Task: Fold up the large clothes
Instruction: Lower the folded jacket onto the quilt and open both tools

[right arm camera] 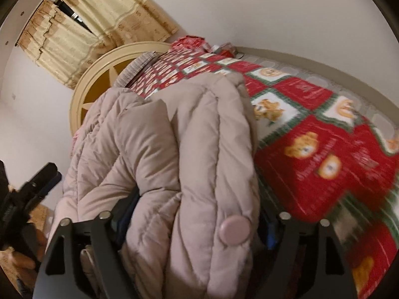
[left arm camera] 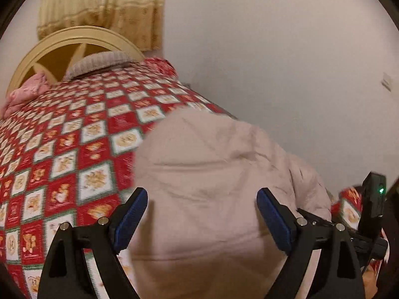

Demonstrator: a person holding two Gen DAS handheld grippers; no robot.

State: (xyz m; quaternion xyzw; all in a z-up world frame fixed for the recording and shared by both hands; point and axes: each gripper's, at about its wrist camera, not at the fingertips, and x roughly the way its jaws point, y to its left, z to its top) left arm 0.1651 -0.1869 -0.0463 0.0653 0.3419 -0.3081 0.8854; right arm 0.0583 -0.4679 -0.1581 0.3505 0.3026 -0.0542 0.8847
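A beige quilted puffer jacket (left arm camera: pixel 212 174) lies bunched on a bed with a red teddy-bear blanket (left arm camera: pixel 74 137). My left gripper (left arm camera: pixel 202 196) is open and empty, its blue pads (left arm camera: pixel 132 214) wide apart just above the jacket. In the right wrist view the jacket (right arm camera: pixel 174 149) fills the middle, with a pink snap button (right arm camera: pixel 233 229) near the front. My right gripper (right arm camera: pixel 197 214) is closed on a thick fold of the jacket; its fingers are mostly hidden by the fabric. The left gripper also shows in the right wrist view (right arm camera: pixel 42 182) at the far left.
A cream wooden headboard (left arm camera: pixel 74 37) and grey pillow (left arm camera: pixel 99 62) stand at the bed's far end, with a pink cloth (left arm camera: pixel 25 92) beside them. Yellow curtains (right arm camera: pixel 87 25) hang behind. A white wall (left arm camera: pixel 274 62) runs along the bed's right side.
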